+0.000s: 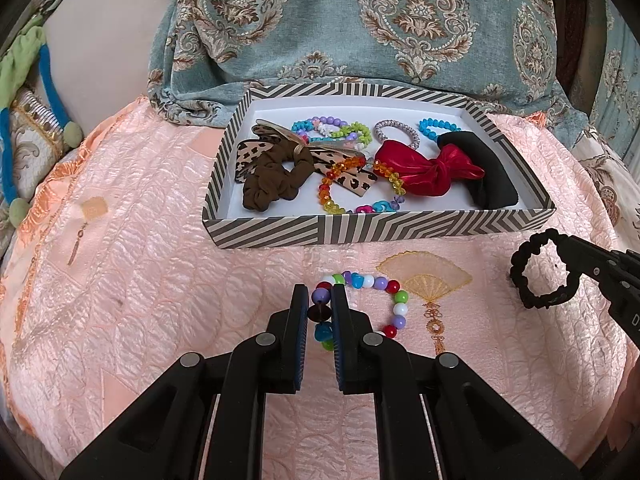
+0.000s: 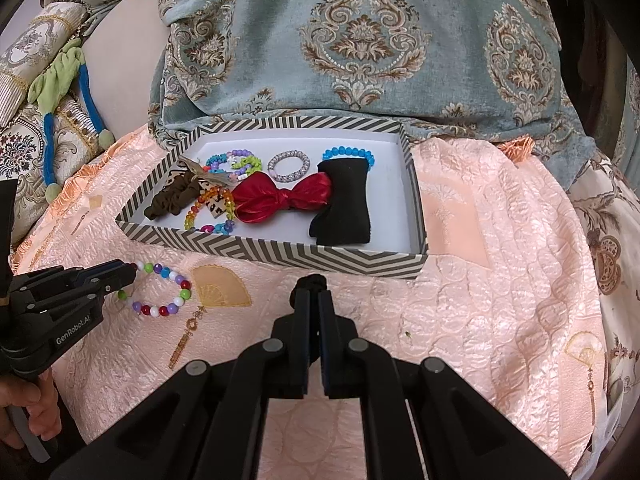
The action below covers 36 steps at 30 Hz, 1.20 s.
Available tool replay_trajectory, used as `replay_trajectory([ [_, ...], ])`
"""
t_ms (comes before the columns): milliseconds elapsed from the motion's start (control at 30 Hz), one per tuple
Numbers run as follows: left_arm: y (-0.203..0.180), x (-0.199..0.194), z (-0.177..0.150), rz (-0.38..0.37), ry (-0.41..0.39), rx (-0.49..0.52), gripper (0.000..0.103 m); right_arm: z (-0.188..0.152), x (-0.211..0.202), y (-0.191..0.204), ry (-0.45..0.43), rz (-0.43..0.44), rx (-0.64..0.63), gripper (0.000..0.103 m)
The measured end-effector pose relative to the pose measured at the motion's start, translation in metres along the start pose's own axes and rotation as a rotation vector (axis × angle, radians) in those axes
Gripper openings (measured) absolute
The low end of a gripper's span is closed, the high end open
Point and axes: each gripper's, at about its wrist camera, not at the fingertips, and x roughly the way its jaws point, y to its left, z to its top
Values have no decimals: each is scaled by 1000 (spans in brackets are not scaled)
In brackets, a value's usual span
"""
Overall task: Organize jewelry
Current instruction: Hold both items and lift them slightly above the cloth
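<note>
Our right gripper pinches a braided black bracelet, mostly hidden; our left gripper clamps round glossy beads before the striped box.

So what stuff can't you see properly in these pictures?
- Black bracelet: in the right wrist view, the right gripper hides nearly all of it.
- Beaded bracelet: in the left wrist view, the left gripper covers its near side.
- Leopard bow: the brown scrunchie lies over it.
- Blue bracelet: partly behind the black cloth.
</note>
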Motion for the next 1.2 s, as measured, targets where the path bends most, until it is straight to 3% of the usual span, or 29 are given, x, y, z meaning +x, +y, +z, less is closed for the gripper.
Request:
replay_trajectory([
  [1200, 1, -4, 0, 17, -22, 7, 0, 1, -4, 1, -33, -1, -13, 3],
])
